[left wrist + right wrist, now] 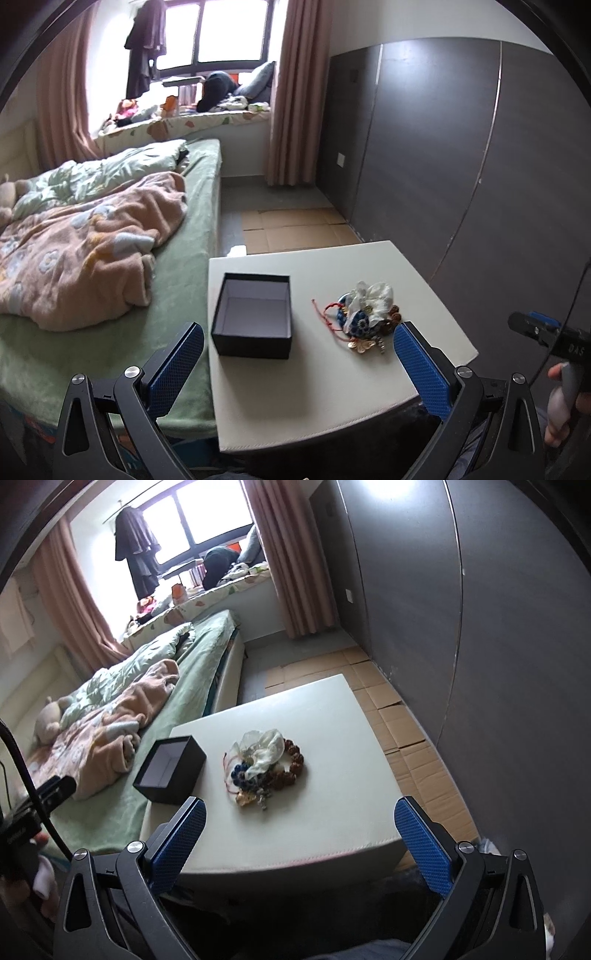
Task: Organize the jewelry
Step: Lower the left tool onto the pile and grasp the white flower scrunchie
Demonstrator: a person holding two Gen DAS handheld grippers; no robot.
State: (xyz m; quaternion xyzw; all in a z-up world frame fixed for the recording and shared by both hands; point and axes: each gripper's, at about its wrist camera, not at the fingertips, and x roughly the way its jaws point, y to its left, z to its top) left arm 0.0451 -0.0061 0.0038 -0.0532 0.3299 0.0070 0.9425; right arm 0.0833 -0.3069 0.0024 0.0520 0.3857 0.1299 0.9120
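Note:
An open black box with a pale empty inside stands on the left of a small cream table. A heap of jewelry lies to its right: a white flower piece, blue beads, a red cord, brown beads, a gold charm. My left gripper is open and empty, above the table's near edge. In the right wrist view, the box and the heap lie ahead of my right gripper, which is open, empty and above the near edge of the table.
A bed with rumpled blankets adjoins the table's left side. A dark wardrobe wall runs along the right. Flattened cardboard covers the floor beyond the table. The right gripper's body shows at the right edge of the left wrist view.

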